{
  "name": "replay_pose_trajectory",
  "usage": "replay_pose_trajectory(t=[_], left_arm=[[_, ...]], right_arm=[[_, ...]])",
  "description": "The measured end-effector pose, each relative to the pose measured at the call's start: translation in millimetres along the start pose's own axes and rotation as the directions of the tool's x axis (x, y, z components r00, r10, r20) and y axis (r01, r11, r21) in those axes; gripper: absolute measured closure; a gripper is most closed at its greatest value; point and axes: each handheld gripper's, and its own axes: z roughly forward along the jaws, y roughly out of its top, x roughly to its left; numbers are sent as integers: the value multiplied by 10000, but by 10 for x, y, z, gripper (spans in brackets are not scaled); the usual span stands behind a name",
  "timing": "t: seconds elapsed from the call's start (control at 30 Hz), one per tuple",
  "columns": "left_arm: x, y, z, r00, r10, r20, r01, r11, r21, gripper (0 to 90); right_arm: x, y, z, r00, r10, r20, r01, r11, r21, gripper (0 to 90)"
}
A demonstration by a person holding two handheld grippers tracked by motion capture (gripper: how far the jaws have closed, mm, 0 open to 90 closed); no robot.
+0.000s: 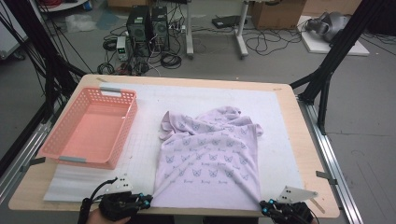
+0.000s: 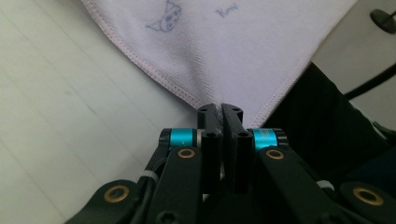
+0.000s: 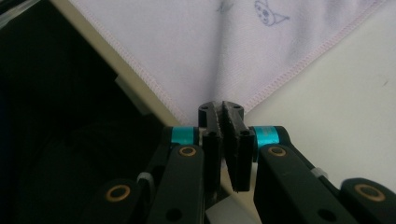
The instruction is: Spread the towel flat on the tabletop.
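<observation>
The lilac printed towel (image 1: 208,158) looks light and limp; left gripper (image 1: 148,201) and right gripper (image 1: 264,208) each pinch a near corner, the sensible hold.

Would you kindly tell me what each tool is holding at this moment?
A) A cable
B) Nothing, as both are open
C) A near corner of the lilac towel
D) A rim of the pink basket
C: the left tool and the right tool are each shut on a near corner of the lilac towel, whose hem runs into the closed jaws.
</observation>
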Motion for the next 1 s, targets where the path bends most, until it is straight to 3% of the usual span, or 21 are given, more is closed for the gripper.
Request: replay_pose_trajectory(t=[0.17, 0.23, 0.3, 0.37, 0.47, 0.6, 0.8, 0.9, 1.0], left_arm=[[-157, -162, -7, 9976, 440, 535, -484, 9953, 840, 860], [-180, -179, -8, 9969, 503, 602, -556, 9944, 894, 853], [-168, -159, -8, 9972, 327, 667, -367, 9975, 597, 778], [-141, -128, -6, 9982, -17, 597, 1, 9996, 270, 601], [-90, -39, -28, 9987, -258, 438, 281, 9981, -548, 486], [-4, 148, -74, 9979, -510, 402, 569, 9851, -1623, 458], [47, 404, -141, 9993, -226, 313, 301, 9642, -2633, 440], [111, 504, -95, 9991, -313, -269, 228, 9618, -2729, 440], [252, 594, 68, 9935, -673, -922, 407, 9635, -2647, 447]], right_arm=[[127, -131, -67, 9993, -68, -375, 84, 9990, 434, 860], [154, -156, -51, 9993, -105, -349, 121, 9988, 474, 859], [156, -141, -41, 9992, -166, -375, 184, 9987, 478, 824], [138, -101, -41, 9999, 31, -103, -28, 9997, 243, 656], [58, -23, -59, 9981, 516, 337, -499, 9975, -498, 611], [-94, 94, 0, 9902, 1029, 944, -934, 9906, -998, 611], [-288, 270, 140, 9777, 1446, 1525, -1246, 9832, -1337, 611], [-412, 326, 264, 9674, 1784, 1797, -1552, 9785, -1356, 595], [-496, 369, 408, 9579, 2041, 2018, -1808, 9752, -1278, 591]])
